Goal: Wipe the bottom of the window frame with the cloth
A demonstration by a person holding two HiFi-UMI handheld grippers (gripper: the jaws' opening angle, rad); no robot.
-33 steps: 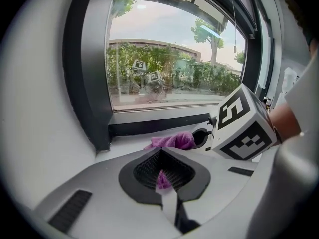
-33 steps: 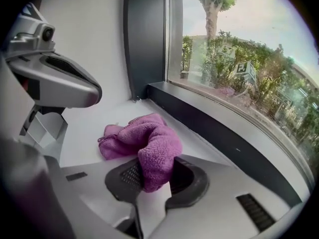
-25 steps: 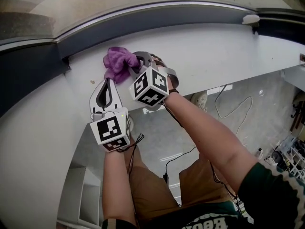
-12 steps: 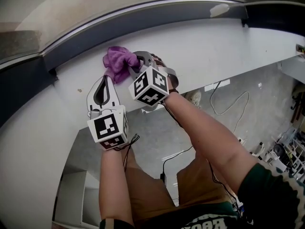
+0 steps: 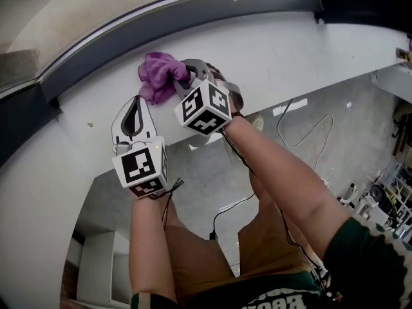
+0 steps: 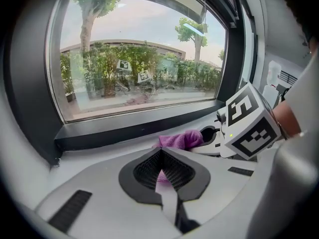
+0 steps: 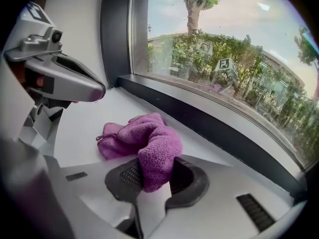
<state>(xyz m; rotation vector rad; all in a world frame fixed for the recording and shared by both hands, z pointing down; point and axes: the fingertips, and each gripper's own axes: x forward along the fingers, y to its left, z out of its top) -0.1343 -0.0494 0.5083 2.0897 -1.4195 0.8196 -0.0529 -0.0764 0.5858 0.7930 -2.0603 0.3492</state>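
A crumpled purple cloth [image 5: 158, 74] lies on the white sill [image 5: 290, 50], just below the dark bottom rail of the window frame [image 5: 193, 19]. My right gripper [image 5: 183, 76] is shut on the cloth [image 7: 149, 146], with one fold pinched between its jaws and the rest bunched ahead on the sill. My left gripper [image 5: 133, 112] rests on the sill to the left of the cloth, shut with nothing in it. In the left gripper view the cloth [image 6: 180, 140] shows just past the closed jaws, beside the right gripper's marker cube [image 6: 250, 127].
The dark frame rail [image 7: 224, 131] runs along the glass, with a vertical dark post [image 7: 115, 31] at the left corner. Below the sill's near edge the floor [image 5: 212, 185] holds cables [image 5: 309, 134]. White shelving [image 5: 96, 269] stands at lower left.
The head view has shifted, so the sill and frame sit more to the left. Both grippers hold nearly the same places on the sill, the cloth still in the right one.
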